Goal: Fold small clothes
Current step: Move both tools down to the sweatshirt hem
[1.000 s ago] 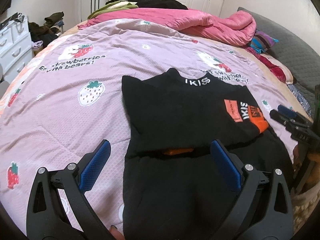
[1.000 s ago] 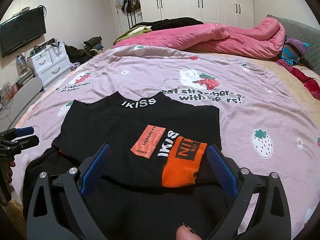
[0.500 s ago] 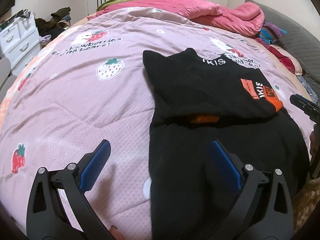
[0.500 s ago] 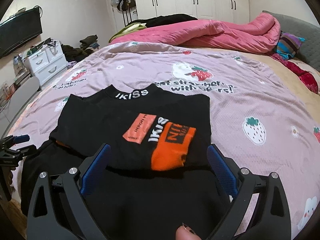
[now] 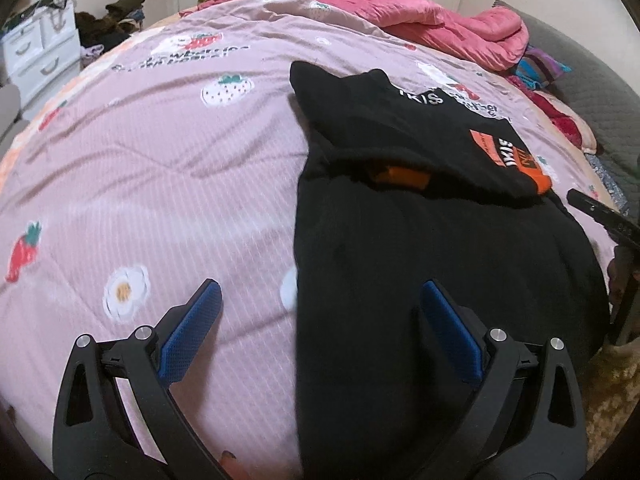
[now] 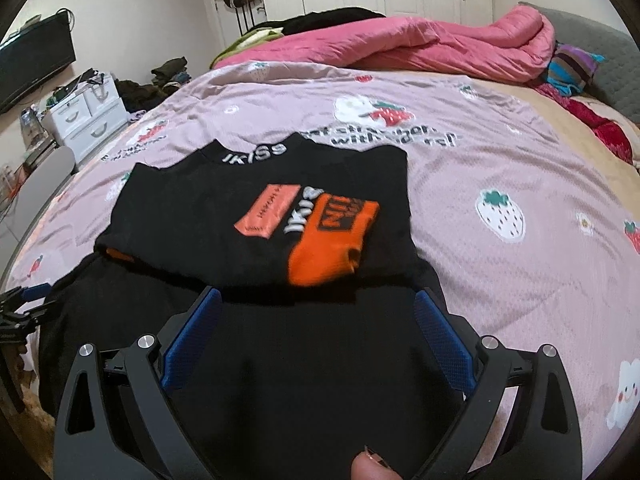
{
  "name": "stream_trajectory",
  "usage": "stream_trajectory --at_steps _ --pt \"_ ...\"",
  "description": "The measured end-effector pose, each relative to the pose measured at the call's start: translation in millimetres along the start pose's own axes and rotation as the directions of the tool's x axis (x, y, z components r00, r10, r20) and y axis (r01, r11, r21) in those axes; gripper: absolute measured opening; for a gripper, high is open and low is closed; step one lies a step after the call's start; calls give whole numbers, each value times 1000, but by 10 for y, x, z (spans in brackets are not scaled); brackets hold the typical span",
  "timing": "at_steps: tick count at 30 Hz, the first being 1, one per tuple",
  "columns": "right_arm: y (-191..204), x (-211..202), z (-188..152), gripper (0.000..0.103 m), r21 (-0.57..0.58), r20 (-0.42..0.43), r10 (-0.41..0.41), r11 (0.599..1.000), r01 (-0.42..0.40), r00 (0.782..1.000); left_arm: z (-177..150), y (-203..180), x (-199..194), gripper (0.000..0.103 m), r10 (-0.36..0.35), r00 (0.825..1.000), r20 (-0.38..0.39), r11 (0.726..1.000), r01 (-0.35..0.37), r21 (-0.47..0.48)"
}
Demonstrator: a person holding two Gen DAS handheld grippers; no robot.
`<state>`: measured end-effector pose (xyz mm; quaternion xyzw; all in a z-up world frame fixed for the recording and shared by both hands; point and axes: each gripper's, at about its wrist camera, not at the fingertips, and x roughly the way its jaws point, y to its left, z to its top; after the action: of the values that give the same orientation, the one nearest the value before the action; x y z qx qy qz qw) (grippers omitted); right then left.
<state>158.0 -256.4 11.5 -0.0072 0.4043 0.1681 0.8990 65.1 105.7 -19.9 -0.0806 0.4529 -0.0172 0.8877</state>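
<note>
We hold our left tongs (image 5: 318, 322) low over the near edge of the bed (image 5: 152, 184), their blue pads spread wide apart with nothing between them; the left pad hangs above the pink strawberry-print quilt (image 6: 500, 160), the right pad above black cloth. Our right tongs (image 6: 316, 328) are just as wide apart and empty, hovering above the lower half of the black top (image 6: 280, 360). That top lies flat on the quilt, its collar (lettered in white) pointing toward 12 o'clock in the right wrist view. Both sleeves are folded in across the chest, and one orange cuff (image 6: 334, 240) lies on top just ahead of the right tongs. In the left wrist view the garment fills the area from 12 to 5 o'clock, with a second orange cuff (image 5: 400, 174) peeking out beneath a fold. A pink duvet (image 6: 420, 48) is bunched at the far end of the bed.
</note>
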Motion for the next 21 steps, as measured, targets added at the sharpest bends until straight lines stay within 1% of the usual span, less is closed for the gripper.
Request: stream_trajectory --at_steps 2,8,11,14,18,21 --pt "-26 -13 -32 96 5 -3 -3 1000 3 1000 -58 -10 -16 94 -13 1000 -1 1000 13 -4" --pt "-116 -101 -179 96 19 -7 -9 1000 10 1000 -193 -92 -18 94 -8 1000 -12 1000 8 9" --pt "-166 -123 -286 98 22 -42 -8 1000 9 999 -266 -137 -23 94 -22 1000 -17 1000 22 8" --pt "-215 -183 -403 98 31 -50 -30 999 31 998 -327 -203 -36 94 -6 1000 -15 1000 6 28" --pt "-303 -266 -525 98 65 -51 -25 998 29 998 -412 -294 -55 94 12 1000 -8 998 -12 57" --pt "-372 -302 -614 98 90 -69 -24 995 30 997 -466 -321 -71 94 20 1000 -4 998 -20 63"
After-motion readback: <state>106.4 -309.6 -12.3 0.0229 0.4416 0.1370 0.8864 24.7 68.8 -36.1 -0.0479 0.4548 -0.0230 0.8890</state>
